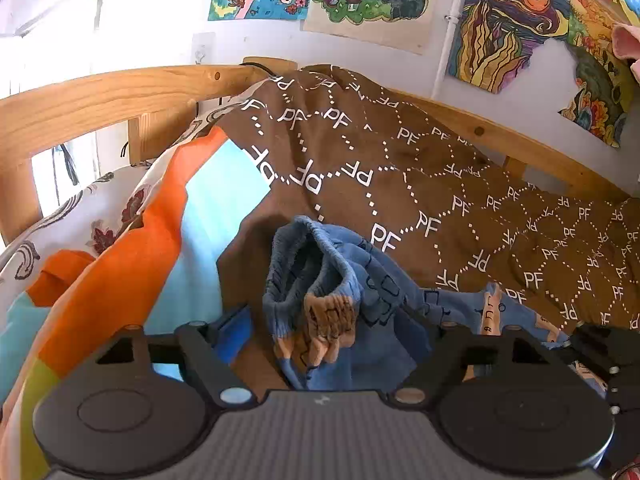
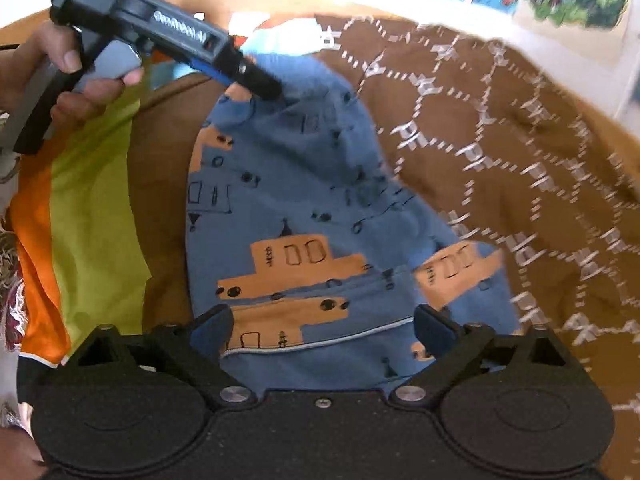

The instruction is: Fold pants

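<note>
While your right gripper [image 2: 322, 328] stands spread over the blue pants [image 2: 304, 216], your left gripper [image 1: 332, 332] is spread too, their bunched waistband [image 1: 312, 264] between its fingers, on the brown blanket [image 2: 500, 160].

White "PF" monograms repeat across the brown blanket [image 1: 400, 168]; lettering on the left gripper [image 2: 256, 80] is illegible

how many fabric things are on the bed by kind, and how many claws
pants: 1, blue pants with orange boats
blankets: 1, brown PF blanket
striped sheets: 1, orange, light blue and green sheet
floral white covers: 1, floral cover
claws: 2, left claw and right claw
total: 6
</note>
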